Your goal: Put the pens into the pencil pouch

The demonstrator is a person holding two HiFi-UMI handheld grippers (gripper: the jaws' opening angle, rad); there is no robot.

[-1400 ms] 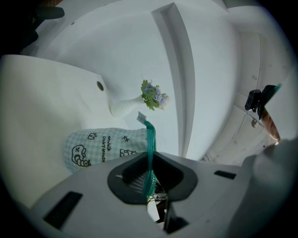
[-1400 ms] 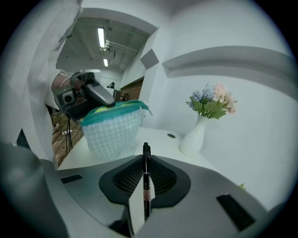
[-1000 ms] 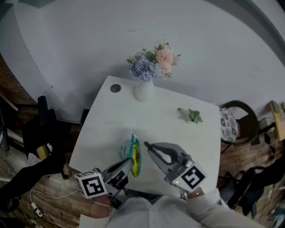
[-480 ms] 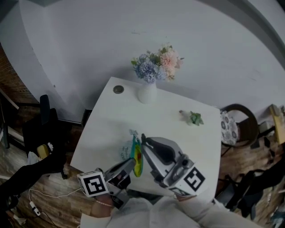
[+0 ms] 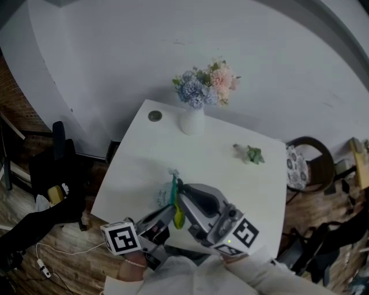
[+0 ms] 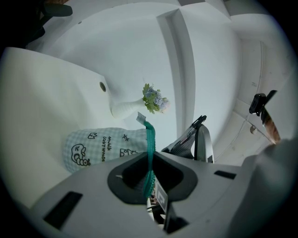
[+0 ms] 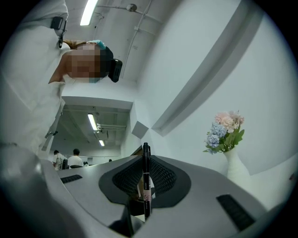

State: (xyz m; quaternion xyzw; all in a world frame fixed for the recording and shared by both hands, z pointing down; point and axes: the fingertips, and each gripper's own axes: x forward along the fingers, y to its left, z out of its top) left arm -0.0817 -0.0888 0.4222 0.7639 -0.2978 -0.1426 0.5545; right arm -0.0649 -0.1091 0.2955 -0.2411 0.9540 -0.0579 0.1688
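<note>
The right gripper (image 7: 145,186) squeezes a thin black pen (image 7: 146,160) that stands up between its jaws. The pen looks light, hard and smooth, so it may slip; the middle is the best spot to hold. The left gripper (image 6: 150,179) pinches the green zipper edge (image 6: 150,139) of the soft, floppy pencil pouch (image 6: 98,146), which lies just in front of it on the surface (image 6: 42,102).

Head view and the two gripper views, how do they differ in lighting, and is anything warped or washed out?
Head view: dim and underexposed, so the white table reads grey, and the wall lines bow. Left gripper view: brightly lit, fisheye with black corners, pencil pouch print sharp. Right gripper view: ceiling light blown out, pen in focus.
</note>
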